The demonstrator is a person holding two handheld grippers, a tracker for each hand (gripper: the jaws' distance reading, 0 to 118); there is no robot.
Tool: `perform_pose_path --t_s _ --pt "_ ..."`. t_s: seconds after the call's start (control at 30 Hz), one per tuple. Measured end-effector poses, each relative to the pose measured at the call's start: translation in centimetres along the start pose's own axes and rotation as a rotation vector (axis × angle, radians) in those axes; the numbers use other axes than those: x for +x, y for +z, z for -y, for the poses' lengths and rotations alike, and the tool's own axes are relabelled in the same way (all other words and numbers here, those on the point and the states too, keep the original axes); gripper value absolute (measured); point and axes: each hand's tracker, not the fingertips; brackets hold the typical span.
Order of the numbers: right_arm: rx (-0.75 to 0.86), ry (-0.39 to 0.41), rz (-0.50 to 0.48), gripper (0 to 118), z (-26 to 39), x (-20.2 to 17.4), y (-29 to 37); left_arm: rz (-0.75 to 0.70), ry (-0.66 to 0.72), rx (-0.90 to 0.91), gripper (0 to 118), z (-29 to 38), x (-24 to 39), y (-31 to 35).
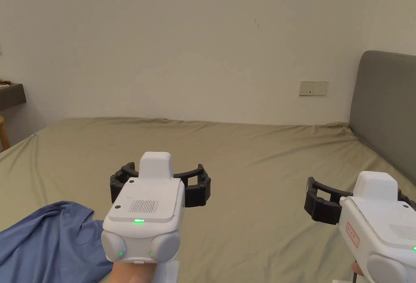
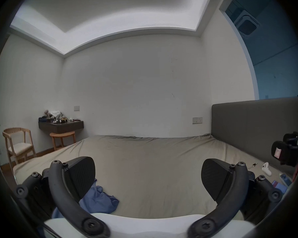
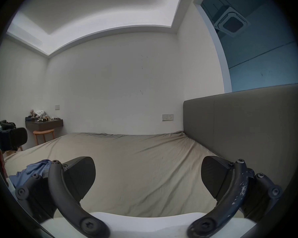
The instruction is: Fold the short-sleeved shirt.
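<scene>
Both grippers hang level above the bed (image 1: 264, 154), nothing between their jaws. The left gripper (image 1: 160, 184) has its jaws spread wide, and so does the right gripper (image 3: 148, 178). The blue short-sleeved shirt (image 1: 48, 243) lies crumpled on the sheet at about eight o'clock from the left gripper, untouched.

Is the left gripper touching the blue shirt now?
Apart. In the left gripper view the left gripper has open jaws with nothing between them, held above the bed; the crumpled blue shirt lies below.
</scene>
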Motion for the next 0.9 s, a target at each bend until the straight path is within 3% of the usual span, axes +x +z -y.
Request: perform_pose_path --t_s 0.1,0.9 --pt "0.013 0.006 -0.002 118 -0.2 -0.1 0.1 -0.012 0.053 0.013 118 -0.1 -0.6 0.1" --pt "0.054 0.02 -0.016 118 -1.7 -0.8 1.3 0.0 0.032 0.052 118 0.1 -0.3 0.5"
